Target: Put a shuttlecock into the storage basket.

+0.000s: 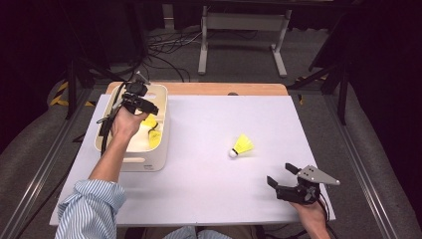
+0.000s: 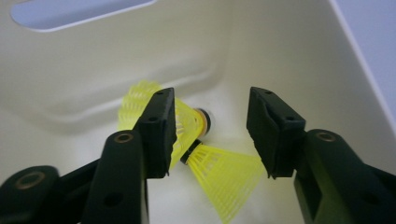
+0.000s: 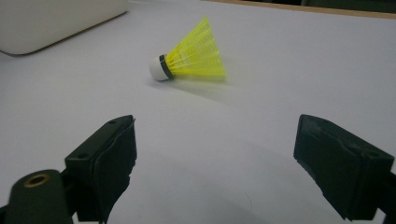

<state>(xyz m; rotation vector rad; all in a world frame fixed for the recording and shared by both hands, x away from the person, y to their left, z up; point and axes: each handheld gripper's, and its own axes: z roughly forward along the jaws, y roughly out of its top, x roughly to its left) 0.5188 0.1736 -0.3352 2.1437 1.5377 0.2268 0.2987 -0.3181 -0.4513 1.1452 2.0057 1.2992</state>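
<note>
A yellow shuttlecock (image 1: 242, 146) (image 3: 192, 53) with a white cork lies on its side on the white table top, right of centre. My right gripper (image 1: 280, 176) (image 3: 215, 158) stands open near the table's front right, a short way in front of it, nothing between its jaws. A cream bin (image 1: 161, 134) stands at the table's left. Two more yellow shuttlecocks (image 1: 152, 130) (image 2: 224, 172) lie on its floor. My left gripper (image 1: 144, 103) (image 2: 210, 126) hangs open inside the bin above them, holding nothing.
The white board (image 1: 209, 189) covers a wooden table whose edge (image 1: 224, 89) shows at the back. The bin's wall has a handle slot (image 2: 79, 11). Cables and a white frame (image 1: 239, 30) stand on the floor behind the table.
</note>
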